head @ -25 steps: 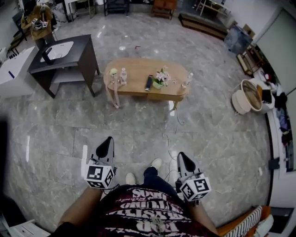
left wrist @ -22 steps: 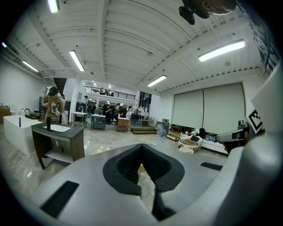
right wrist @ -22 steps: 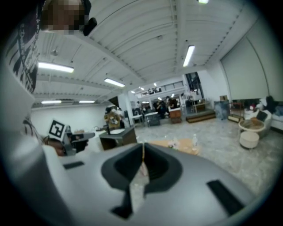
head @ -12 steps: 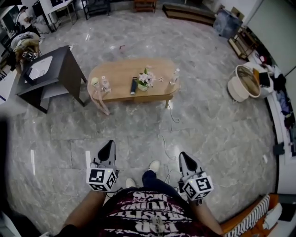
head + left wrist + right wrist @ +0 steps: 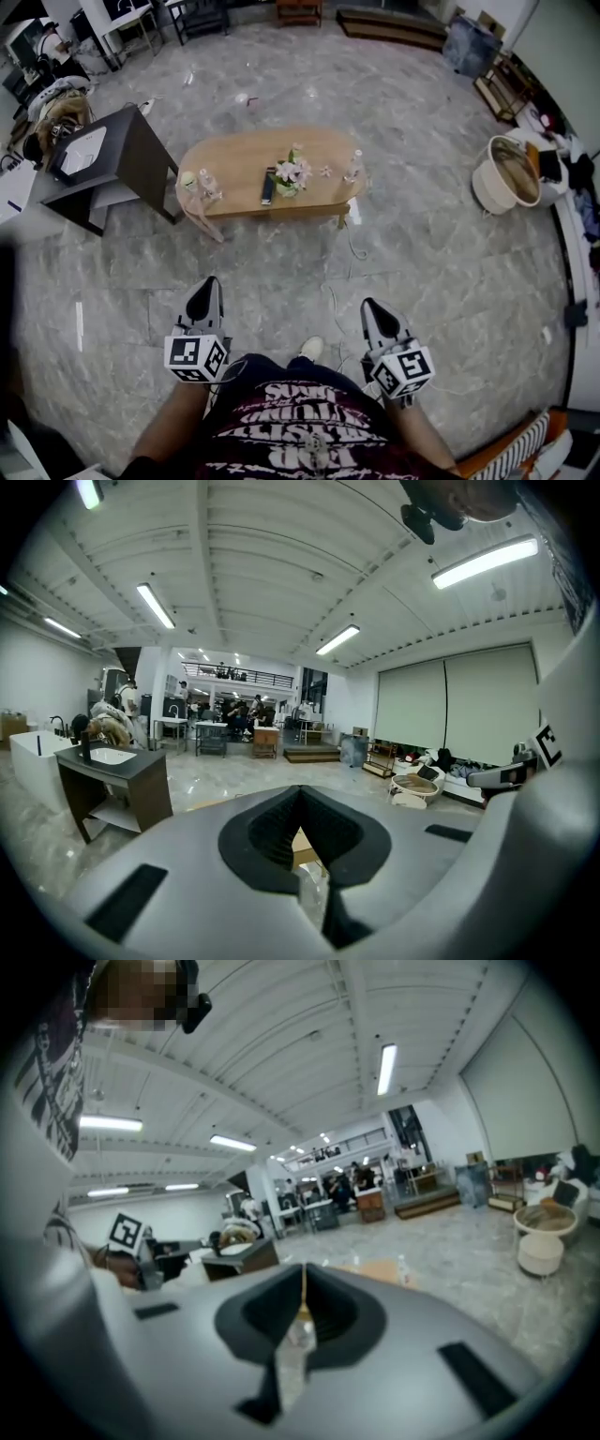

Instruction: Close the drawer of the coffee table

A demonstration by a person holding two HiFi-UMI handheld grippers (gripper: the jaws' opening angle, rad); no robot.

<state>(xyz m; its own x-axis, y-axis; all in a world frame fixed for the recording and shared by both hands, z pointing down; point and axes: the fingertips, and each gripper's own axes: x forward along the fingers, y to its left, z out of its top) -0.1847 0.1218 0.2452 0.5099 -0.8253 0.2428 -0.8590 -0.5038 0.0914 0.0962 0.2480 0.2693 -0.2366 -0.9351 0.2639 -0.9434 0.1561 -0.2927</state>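
Standing well back from coffee table (image 5: 239, 155) | left gripper (image 5: 204, 292) fingers were pressed together, holding nothing | right gripper (image 5: 369, 311) fingers were together too, holding nothing

free: wide bare floor (image 5: 272, 272) on near side of the wooden desk (image 5: 239, 155) | in the way: thin cable (image 5: 354, 244) on floor by desk's right leg | left: dark stand (image 5: 150, 161) just beside desk | right: round basket (image 5: 511, 173) well apart | desk top: flowers (image 5: 292, 172), remote (image 5: 267, 186), bottles (image 5: 354, 169)
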